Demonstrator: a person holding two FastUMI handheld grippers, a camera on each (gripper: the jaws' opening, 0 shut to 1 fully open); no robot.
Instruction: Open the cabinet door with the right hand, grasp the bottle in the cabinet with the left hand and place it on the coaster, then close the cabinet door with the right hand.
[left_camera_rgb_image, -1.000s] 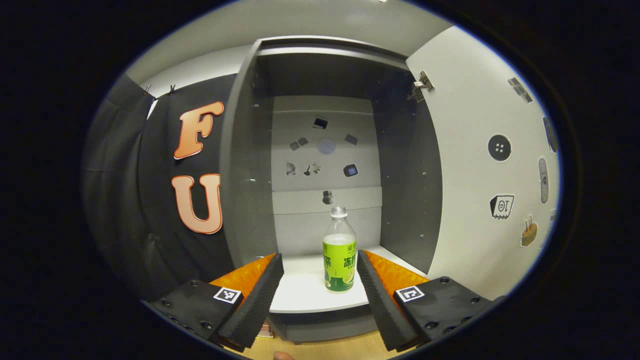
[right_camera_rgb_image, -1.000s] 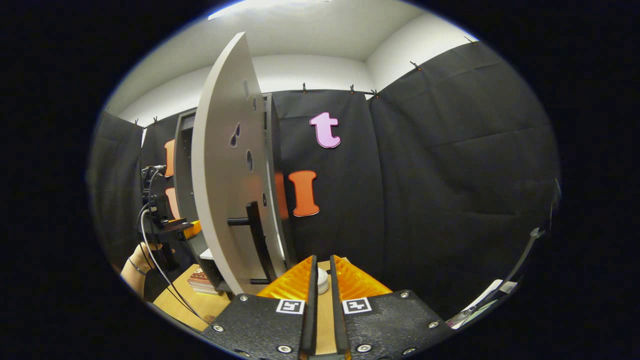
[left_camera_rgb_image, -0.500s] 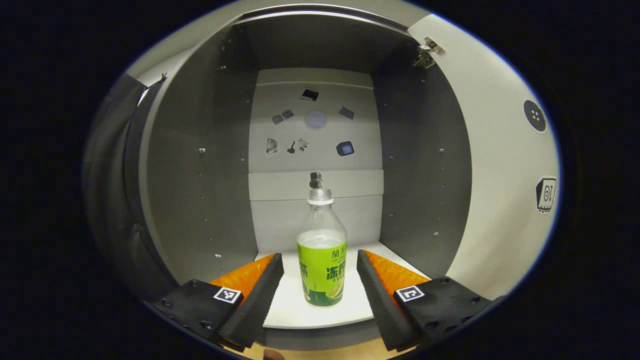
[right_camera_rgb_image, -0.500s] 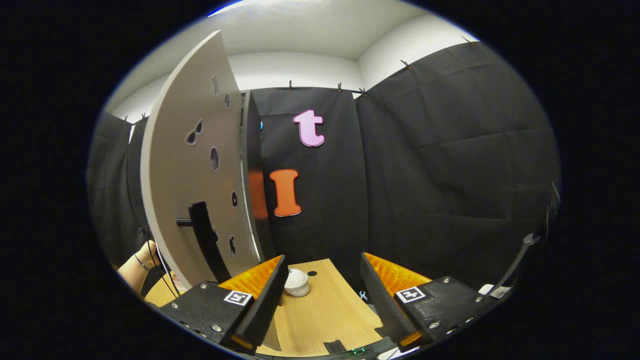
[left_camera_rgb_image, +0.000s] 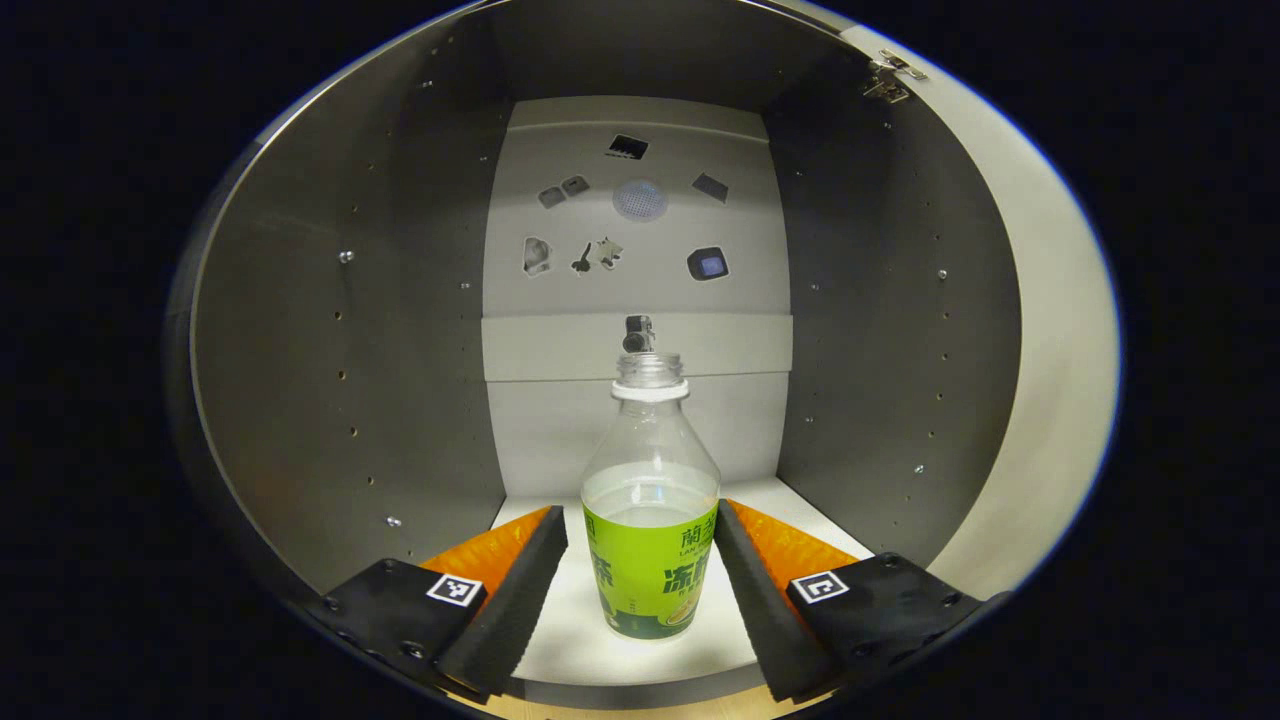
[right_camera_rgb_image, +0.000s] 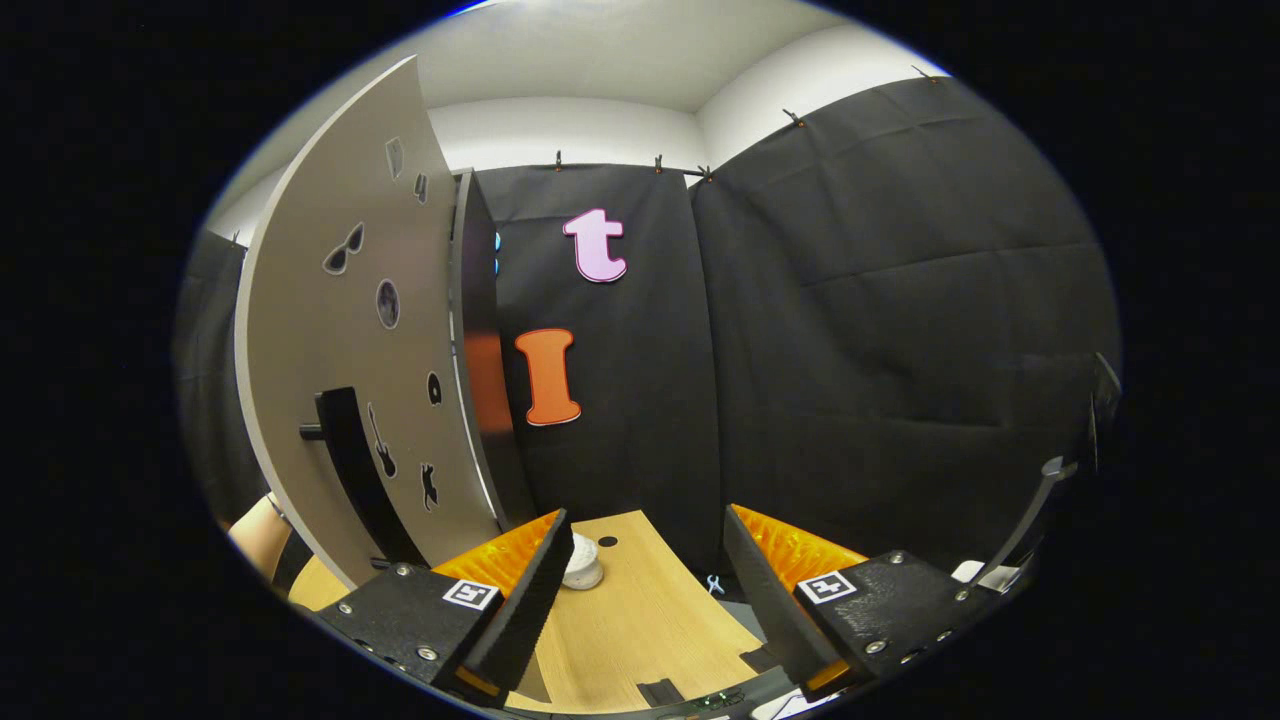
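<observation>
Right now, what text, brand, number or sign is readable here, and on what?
bottle label: printed characters, edges hidden behind the left tool, not readable whole.
cabinet door stickers: pictures only, no words.
Square markers on left tool and right tool: patterns, no text.

Bottle (left_camera_rgb_image: 650, 470): clear glossy plastic, green label. Cabinet (left_camera_rgb_image: 350, 380) interior: matt grey panels. Surface (right_camera_rgb_image: 640, 620): light wood grain, smooth. Door (right_camera_rgb_image: 330, 330): matt.
</observation>
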